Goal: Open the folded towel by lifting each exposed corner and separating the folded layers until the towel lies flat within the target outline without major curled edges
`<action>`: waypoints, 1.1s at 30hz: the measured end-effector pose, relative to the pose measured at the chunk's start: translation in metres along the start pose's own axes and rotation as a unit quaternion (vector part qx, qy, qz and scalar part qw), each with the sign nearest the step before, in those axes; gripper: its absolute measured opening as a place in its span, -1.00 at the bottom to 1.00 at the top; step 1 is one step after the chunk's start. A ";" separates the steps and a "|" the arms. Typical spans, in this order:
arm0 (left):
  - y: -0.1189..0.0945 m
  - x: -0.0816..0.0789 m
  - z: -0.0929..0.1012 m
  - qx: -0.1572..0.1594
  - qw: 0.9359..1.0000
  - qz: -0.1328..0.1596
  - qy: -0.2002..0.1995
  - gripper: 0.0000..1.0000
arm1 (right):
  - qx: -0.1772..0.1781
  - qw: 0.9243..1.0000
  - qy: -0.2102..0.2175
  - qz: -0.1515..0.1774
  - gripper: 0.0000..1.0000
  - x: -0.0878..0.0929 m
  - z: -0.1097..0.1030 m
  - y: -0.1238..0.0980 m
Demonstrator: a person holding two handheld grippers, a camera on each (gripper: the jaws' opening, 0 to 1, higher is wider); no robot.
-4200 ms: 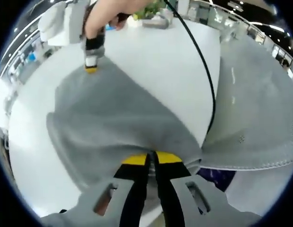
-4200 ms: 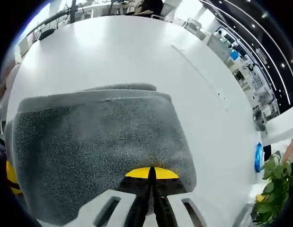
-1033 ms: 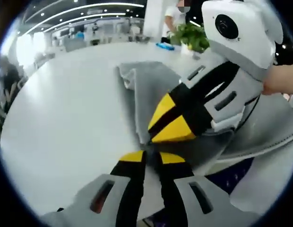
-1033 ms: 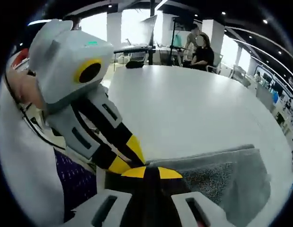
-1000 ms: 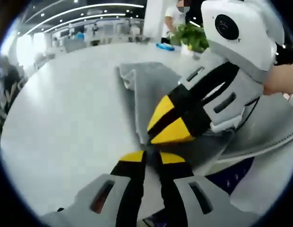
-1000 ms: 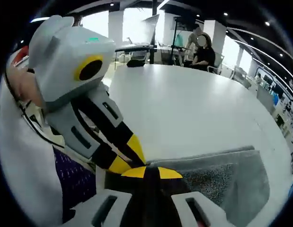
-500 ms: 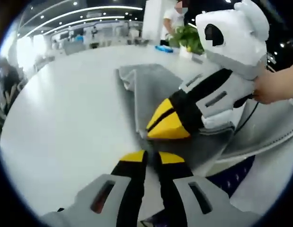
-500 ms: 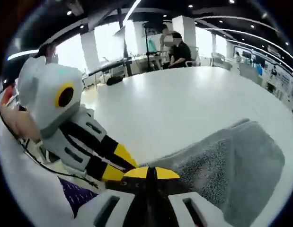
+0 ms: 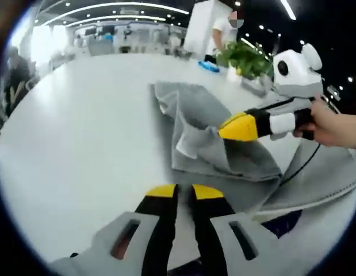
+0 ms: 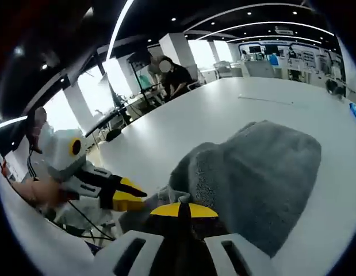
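I have the towel [image 9: 215, 138] on the white counter [image 9: 80, 132], still bunched and partly folded, one layer peeled up into a loose ridge. My right gripper [image 9: 242, 126] is clenched on a raised edge of it; in the right gripper view the yellow tips [image 10: 183, 210] are pressed together with grey pile tucked between them. My left gripper [image 9: 183, 191] hangs just off the near edge of the cloth with its fingers [image 9: 160, 192] close together and nothing between them. The towel [image 10: 252, 172] is thick terry, matte grey with a nubby loop surface and a flat hemmed border, so I judge it soft, limp and light: it will drape and sag from any hold and won't slip much against the smooth counter. I reckon the best hold is the pale corner [image 9: 186, 150] sticking out on the left of the fold, pinched right at the hem where it is firmest, one layer only. A plant [image 9: 247, 57] stands on the far side, well apart from the towel.
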State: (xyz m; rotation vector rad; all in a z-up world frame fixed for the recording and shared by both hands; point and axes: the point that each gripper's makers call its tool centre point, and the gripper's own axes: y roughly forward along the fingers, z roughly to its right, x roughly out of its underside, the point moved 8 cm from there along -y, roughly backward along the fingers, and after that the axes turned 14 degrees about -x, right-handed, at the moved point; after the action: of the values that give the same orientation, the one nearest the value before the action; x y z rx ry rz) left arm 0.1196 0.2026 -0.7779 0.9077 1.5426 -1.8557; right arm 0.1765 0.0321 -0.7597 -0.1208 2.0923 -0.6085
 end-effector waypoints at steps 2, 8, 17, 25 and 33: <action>0.002 -0.011 -0.003 0.012 0.999 0.013 -0.045 -0.79 | 0.007 1.000 0.006 0.004 -1.00 0.003 0.001 -0.004; 0.029 -0.006 0.006 0.010 0.998 -0.045 0.047 -0.75 | 0.016 1.000 0.014 0.008 -1.00 0.006 0.001 -0.009; 0.034 -0.015 0.017 0.054 0.997 -0.046 0.019 -0.79 | 0.032 0.999 0.024 0.010 -1.00 0.014 0.007 -0.024; 0.036 -0.020 0.027 0.058 0.996 -0.039 0.050 -0.84 | 0.040 0.998 0.041 0.015 -1.00 0.019 0.009 -0.028; 0.034 -0.015 0.026 0.042 0.996 -0.033 0.069 -0.89 | 0.055 0.996 0.048 0.051 -1.00 0.014 0.009 -0.046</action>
State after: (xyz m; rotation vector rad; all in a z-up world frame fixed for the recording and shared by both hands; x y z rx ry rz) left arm 0.1514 0.1707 -0.7841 1.0555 1.6040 -1.9518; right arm 0.1692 -0.0160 -0.7535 0.0789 2.1379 -0.6763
